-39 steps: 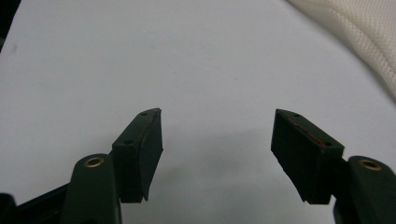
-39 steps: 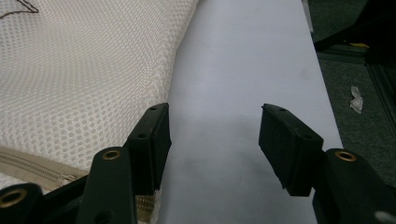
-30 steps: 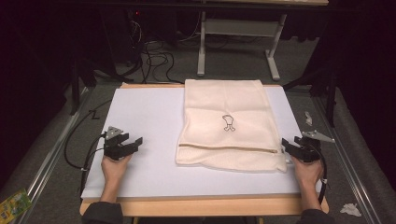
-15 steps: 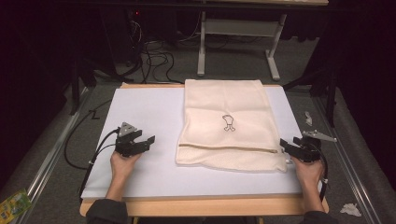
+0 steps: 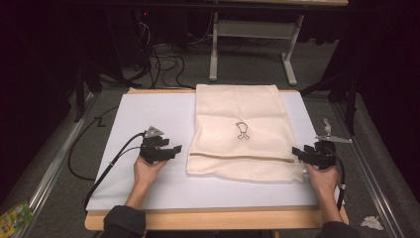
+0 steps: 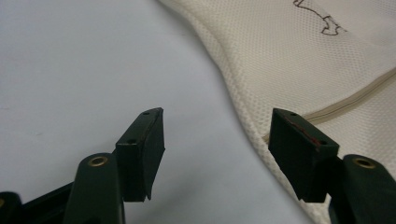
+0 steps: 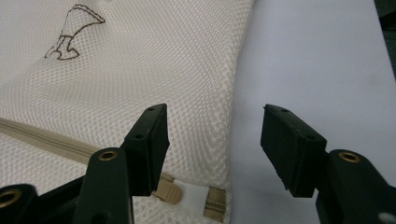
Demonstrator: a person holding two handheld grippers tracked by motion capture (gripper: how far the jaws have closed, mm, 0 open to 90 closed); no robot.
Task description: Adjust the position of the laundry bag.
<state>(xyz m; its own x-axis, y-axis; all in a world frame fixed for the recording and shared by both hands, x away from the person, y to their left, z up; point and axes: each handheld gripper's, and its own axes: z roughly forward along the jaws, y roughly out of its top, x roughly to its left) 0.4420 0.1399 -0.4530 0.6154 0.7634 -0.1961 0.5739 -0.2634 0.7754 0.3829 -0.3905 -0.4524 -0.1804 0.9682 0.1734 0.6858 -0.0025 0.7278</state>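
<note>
A cream mesh bag [image 5: 240, 129] with a small brown drawing [image 5: 242, 130] and a zipper [image 5: 240, 157] lies flat on a white sheet [image 5: 148, 114]. My left gripper [image 5: 173, 150] is just left of the bag's lower left edge, open and empty. In the left gripper view its jaws [image 6: 217, 121] point at the bag's edge [image 6: 299, 60], with the right jaw over the mesh. My right gripper [image 5: 297, 151] is at the bag's lower right corner. Its jaws [image 7: 215, 116] straddle the bag's edge [image 7: 140, 60] above the zipper pull [image 7: 170, 192]; they have just been closing slightly, and nothing is pressed between them.
The white sheet covers a wooden tabletop [image 5: 213, 218]. A small metal piece [image 5: 329, 134] lies by the right edge. Cables [image 5: 163, 59] and a table frame [image 5: 252, 29] are on the floor behind. A green packet [image 5: 15, 216] and crumpled paper [image 5: 371, 223] lie on the floor.
My left gripper has moved right across the white sheet toward the bag's left edge. The right gripper has stayed at the bag's lower right corner.
</note>
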